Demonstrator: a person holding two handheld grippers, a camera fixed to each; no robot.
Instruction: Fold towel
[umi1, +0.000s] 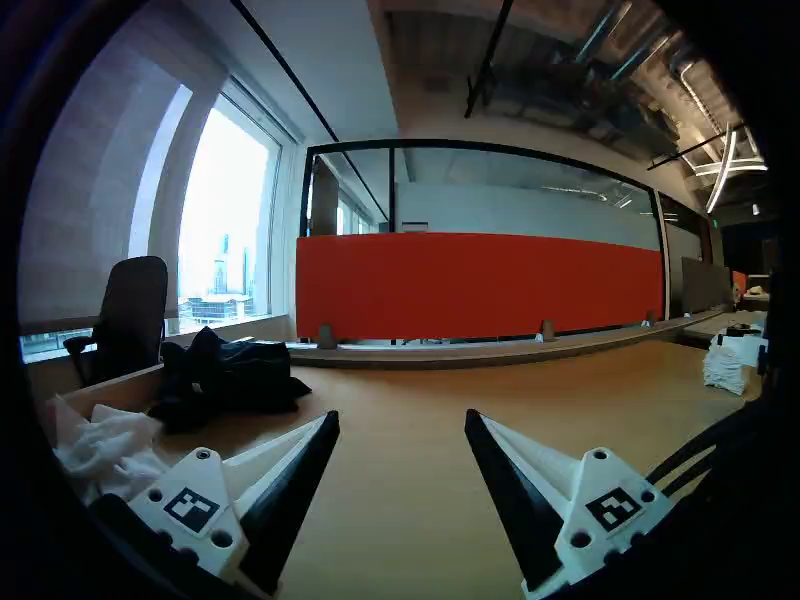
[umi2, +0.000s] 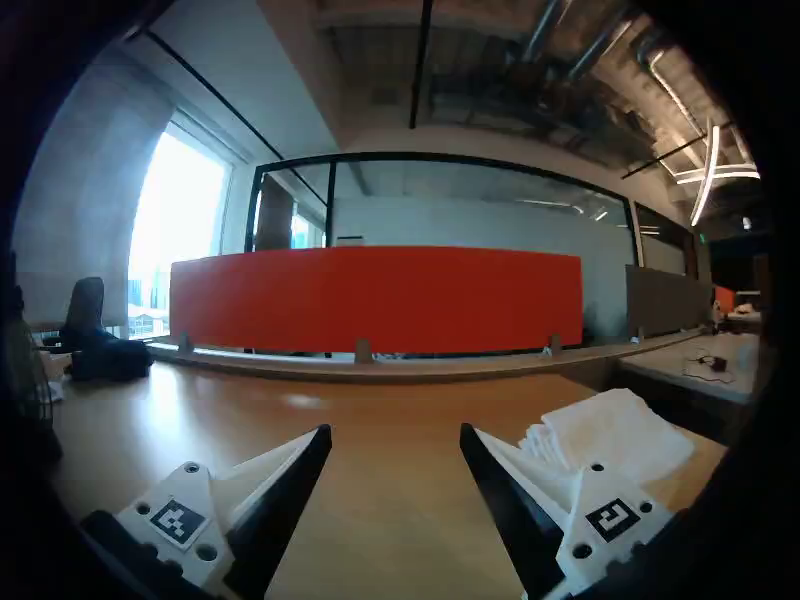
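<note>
On the table (umi1: 420, 470) we count one heap of black cloth (umi1: 225, 375), one crumpled white towel (umi1: 105, 450) and one stack of folded white towels (umi2: 610, 430). Beyond it we count one chair (umi1: 130, 310) and one orange screen (umi1: 480, 285).

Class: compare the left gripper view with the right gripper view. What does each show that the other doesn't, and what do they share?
Left gripper view: the left gripper, fingers open, and a crumpled white cloth beside it. Right gripper view: the right gripper, fingers open, a folded towel stack close by one finger. Shared: wooden table, orange divider, black chair, black bundle, bright window. A white stack at the left gripper view's far edge may be the same towels.
</note>
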